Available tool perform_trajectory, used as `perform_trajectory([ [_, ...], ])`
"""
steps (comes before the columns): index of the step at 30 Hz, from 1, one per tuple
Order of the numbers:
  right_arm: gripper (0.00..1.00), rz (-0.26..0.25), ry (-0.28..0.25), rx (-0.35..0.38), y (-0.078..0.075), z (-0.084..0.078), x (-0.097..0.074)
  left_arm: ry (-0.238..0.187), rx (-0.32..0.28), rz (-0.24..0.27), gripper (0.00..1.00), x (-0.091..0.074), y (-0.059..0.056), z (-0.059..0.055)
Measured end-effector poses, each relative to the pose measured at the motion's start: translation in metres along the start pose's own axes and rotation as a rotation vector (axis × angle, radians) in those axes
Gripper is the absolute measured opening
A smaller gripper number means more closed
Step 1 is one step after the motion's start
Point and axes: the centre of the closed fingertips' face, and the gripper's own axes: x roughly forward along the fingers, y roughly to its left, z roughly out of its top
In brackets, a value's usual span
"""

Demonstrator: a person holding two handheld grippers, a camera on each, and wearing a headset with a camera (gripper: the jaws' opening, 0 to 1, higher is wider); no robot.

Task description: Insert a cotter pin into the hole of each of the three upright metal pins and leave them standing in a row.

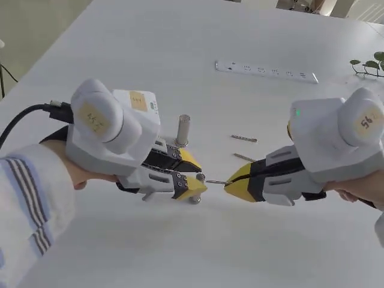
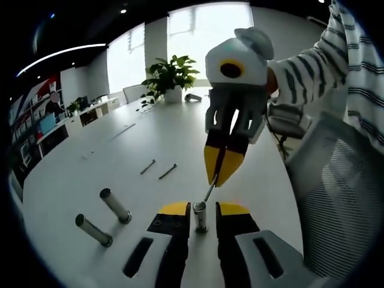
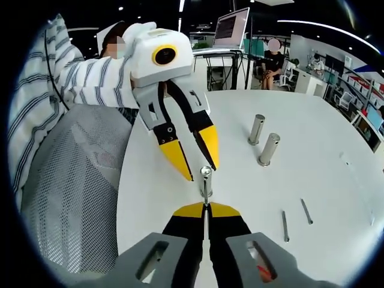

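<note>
Pinched together on a cotter pin [image 1: 217, 182], my right gripper [image 3: 206, 211] has it by the tail end, with the leading length free. It looks like thin, stiff wire, light and slick, so I judge that a firm hold well back from the tip suits it. The tip sits at the head of the upright metal pin [image 3: 206, 179], at or just beside the cross hole. I cannot tell whether it has entered. That pin is a short polished cylinder on a small foot, probably heavier but easy to topple. My left gripper [image 2: 199, 210] straddles it, jaws spread, one on each side; contact is unclear. Two more metal pins [image 2: 114, 206] stand close together just beyond on the white table [image 1: 120, 54]. Two spare cotter pins [image 2: 147, 167] lie flat farther out, and a power strip [image 1: 267, 71] lies well away.
</note>
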Motion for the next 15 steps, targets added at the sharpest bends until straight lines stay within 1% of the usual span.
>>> perform_trajectory([
  [2,0.00,0.001,-0.002,0.001,-0.0006,0.0004,0.0006,-0.010,-0.011,-0.002,0.12,0.0011,0.0002,0.0013],
  [5,0.00,0.005,-0.006,0.004,-0.0011,0.0021,0.0014,-0.004,-0.006,-0.002,0.11,0.0025,0.0011,0.0003],
  [7,0.00,0.008,-0.005,0.002,-0.0013,0.0028,0.0020,-0.009,-0.019,-0.004,0.09,0.0031,0.0016,0.0000],
  [9,0.00,0.009,-0.004,0.000,-0.0012,0.0031,0.0027,-0.012,-0.018,0.000,0.06,0.0031,0.0026,0.0001],
  [12,0.00,0.014,-0.007,0.006,-0.0001,0.0030,0.0041,-0.012,-0.021,-0.008,0.06,0.0025,0.0024,0.0000],
  [15,0.00,0.009,-0.009,0.005,-0.0009,0.0022,0.0054,-0.011,-0.019,-0.010,0.06,0.0020,0.0023,-0.0003],
])
